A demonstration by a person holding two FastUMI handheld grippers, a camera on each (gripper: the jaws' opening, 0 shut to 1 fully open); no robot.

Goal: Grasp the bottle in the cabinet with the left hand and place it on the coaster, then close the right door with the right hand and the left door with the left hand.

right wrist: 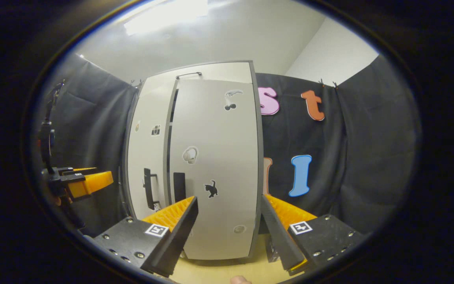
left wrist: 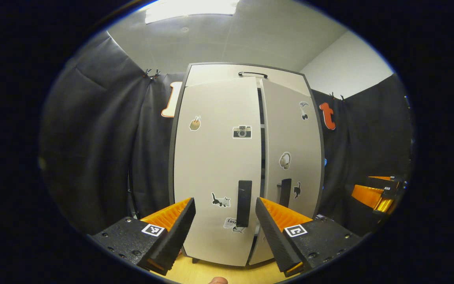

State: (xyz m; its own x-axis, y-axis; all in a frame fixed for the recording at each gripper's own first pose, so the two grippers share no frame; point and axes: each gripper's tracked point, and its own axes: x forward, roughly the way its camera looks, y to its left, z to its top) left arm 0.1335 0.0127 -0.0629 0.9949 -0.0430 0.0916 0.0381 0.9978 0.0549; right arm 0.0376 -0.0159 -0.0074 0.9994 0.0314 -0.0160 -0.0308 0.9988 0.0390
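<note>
Left gripper (left wrist: 225, 221) level before tall white sticker-covered cabinet (left wrist: 246, 157), jaws apart, empty | right gripper (right wrist: 229, 221) likewise, jaws apart | both doors nearly shut, narrow dark gap between | bottle unseen.

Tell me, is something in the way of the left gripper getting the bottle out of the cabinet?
Yes. The cabinet's left door and right door stand almost shut in front of the open left gripper, leaving just a thin dark gap. The inside is hidden behind them. A door has to swing open first, probably by its black handle.
</note>
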